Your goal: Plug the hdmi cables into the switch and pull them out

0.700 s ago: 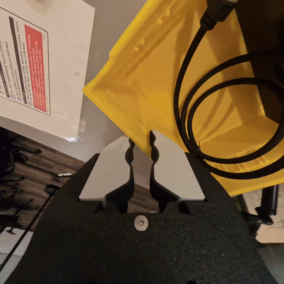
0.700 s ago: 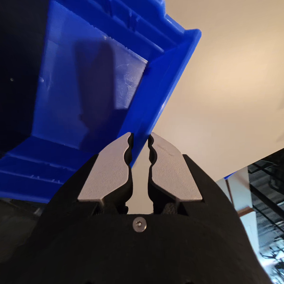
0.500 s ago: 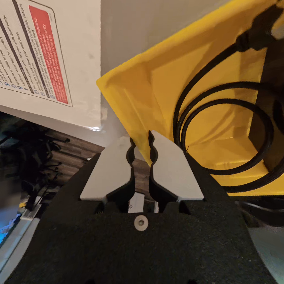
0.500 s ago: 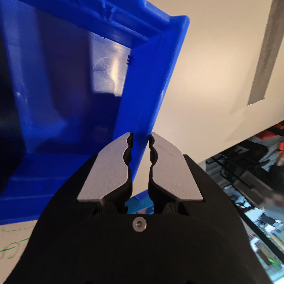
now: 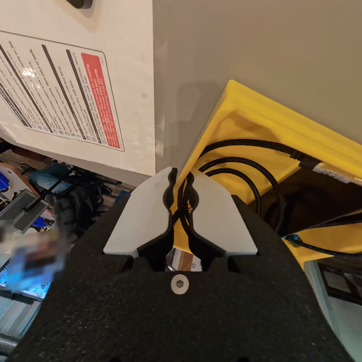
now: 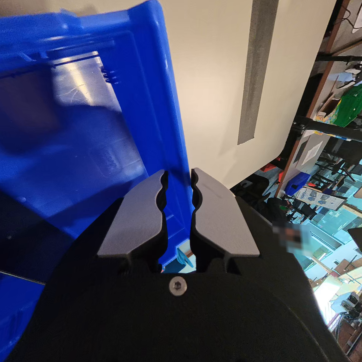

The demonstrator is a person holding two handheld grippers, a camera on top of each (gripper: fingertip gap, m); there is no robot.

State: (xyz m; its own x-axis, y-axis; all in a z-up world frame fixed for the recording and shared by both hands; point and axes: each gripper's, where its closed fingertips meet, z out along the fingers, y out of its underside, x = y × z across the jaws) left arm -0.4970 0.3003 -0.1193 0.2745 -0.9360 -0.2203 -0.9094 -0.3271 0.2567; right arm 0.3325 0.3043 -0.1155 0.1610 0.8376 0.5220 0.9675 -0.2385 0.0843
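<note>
My left gripper [image 5: 182,172] is shut on the side wall of a yellow plastic bin [image 5: 254,121] and holds it tilted. A coiled black braided cable [image 5: 244,142] lies inside the bin. Its tied loops have slid down between the bin wall and my right finger [image 5: 215,211]. My right gripper [image 6: 179,173] is shut on the side wall of a blue plastic bin [image 6: 137,98]. The thick blue wall fills the space between both pads. The blue bin is tilted and blurred, and I see nothing in the part of its inside that shows.
A laminated white sheet with a red block [image 5: 78,88] lies on the pale table [image 5: 235,49]. A grey tape strip [image 6: 254,68] runs across the table on the right. Beyond the table edge are racks [image 6: 323,121], chairs and clutter on the floor. The grippers' ends are close to 85 cm from one another.
Both bins have swung and tilted with the grippers. In the yellow bin the cable slid down towards my left jaws and now lies between them. The blue bin's wall sits deeper between the right pads.
</note>
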